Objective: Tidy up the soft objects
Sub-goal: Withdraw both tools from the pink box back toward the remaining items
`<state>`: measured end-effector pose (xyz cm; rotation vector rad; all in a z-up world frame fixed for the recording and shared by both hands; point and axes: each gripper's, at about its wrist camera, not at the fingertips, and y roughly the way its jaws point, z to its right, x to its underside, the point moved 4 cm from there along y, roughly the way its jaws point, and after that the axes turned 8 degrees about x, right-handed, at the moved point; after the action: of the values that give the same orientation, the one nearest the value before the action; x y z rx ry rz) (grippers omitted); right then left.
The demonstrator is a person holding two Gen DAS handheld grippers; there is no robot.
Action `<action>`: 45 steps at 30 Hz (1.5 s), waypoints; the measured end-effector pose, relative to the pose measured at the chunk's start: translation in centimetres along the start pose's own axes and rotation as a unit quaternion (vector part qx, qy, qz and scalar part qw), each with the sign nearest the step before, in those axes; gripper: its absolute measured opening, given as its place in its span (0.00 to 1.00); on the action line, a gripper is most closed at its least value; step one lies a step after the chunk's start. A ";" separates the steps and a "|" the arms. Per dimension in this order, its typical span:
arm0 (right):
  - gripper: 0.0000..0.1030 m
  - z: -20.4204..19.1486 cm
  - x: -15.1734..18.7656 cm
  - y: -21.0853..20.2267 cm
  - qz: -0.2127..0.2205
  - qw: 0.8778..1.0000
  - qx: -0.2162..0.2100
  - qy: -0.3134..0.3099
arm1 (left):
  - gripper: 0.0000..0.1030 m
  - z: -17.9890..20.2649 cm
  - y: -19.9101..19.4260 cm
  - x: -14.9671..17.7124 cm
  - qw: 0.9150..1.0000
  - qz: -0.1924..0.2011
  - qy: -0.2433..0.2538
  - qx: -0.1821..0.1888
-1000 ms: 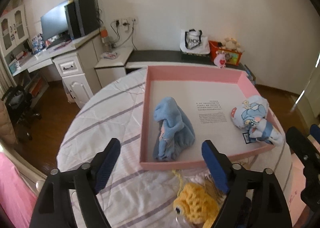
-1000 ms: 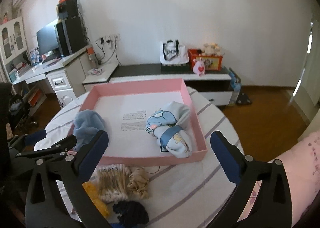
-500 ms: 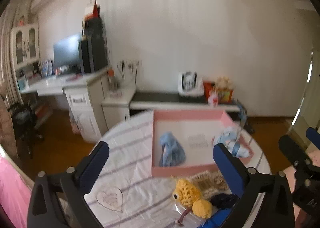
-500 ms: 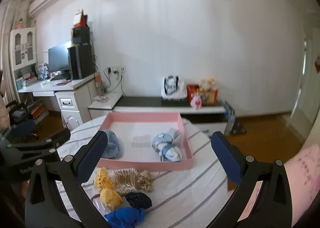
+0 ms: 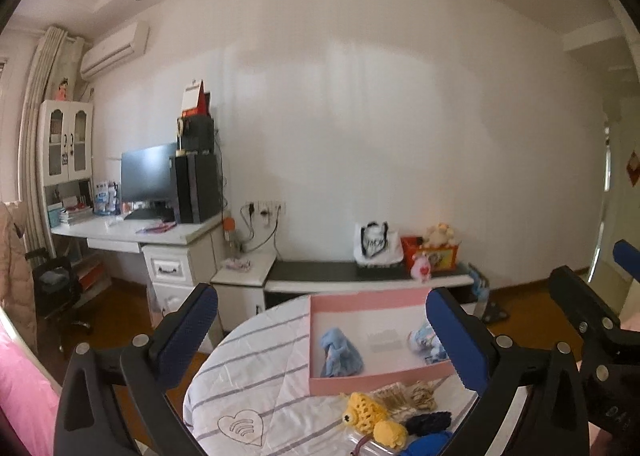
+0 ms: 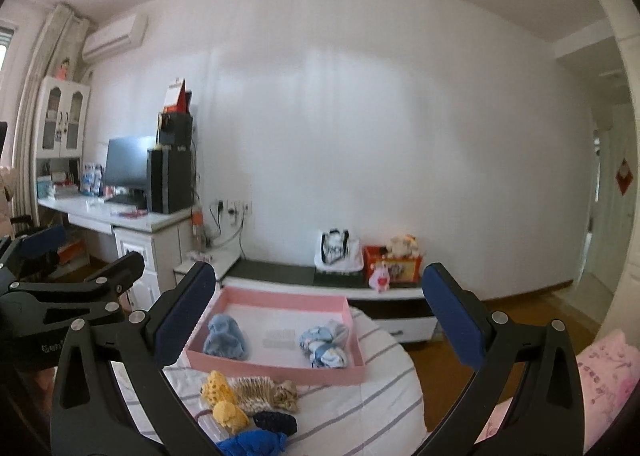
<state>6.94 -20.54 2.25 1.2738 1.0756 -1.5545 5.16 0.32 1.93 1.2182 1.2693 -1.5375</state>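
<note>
A pink tray (image 5: 360, 378) (image 6: 280, 366) lies on the round table with the striped cloth (image 5: 260, 376) (image 6: 360, 408). Inside it sit a light-blue plush (image 5: 340, 354) (image 6: 225, 342) and a rolled blue-print cloth (image 5: 424, 340) (image 6: 324, 344). In front of the tray lie a yellow crocheted toy (image 5: 366, 412) (image 6: 220, 396), a beige knit piece (image 5: 416, 396) (image 6: 264, 390), a dark navy piece (image 5: 428, 422) (image 6: 276, 422) and a bright blue one (image 5: 430, 444) (image 6: 252, 444). My left gripper (image 5: 322, 336) and right gripper (image 6: 316, 320) both hang open and empty, well back from the table.
A white desk (image 6: 132, 218) with a monitor (image 5: 148, 176) stands at the left. A low cabinet (image 5: 360, 280) against the far wall carries a bag (image 6: 336, 252) and a red box of toys (image 6: 394, 266). Pink fabric (image 6: 600, 376) shows at the lower right.
Both grippers have pulled back and up from the tray and tilted towards level, so the table looks small and low. The left jaws have spread wider. The objects have not moved.
</note>
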 end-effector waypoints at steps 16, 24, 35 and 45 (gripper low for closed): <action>1.00 1.1 -1.8 -4.4 0.070 0.997 0.004 0.017 | 1.00 0.1 -5.8 1.3 0.998 0.063 -0.008 0.016; 1.00 0.7 -1.9 -5.1 0.081 0.997 -0.004 0.014 | 1.00 0.2 -5.9 2.4 0.997 0.075 -0.009 0.013; 1.00 0.4 -1.3 -4.3 0.067 0.998 0.001 0.010 | 1.00 0.2 -4.4 2.2 0.998 0.061 -0.009 0.006; 1.00 -0.1 -0.5 -3.0 0.040 0.999 -0.001 0.005 | 1.00 -0.1 -3.4 2.1 0.999 0.042 -0.007 0.001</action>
<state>4.18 -19.56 3.09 1.3084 1.0189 -1.4879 1.41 1.06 0.67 1.2446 1.1932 -1.4841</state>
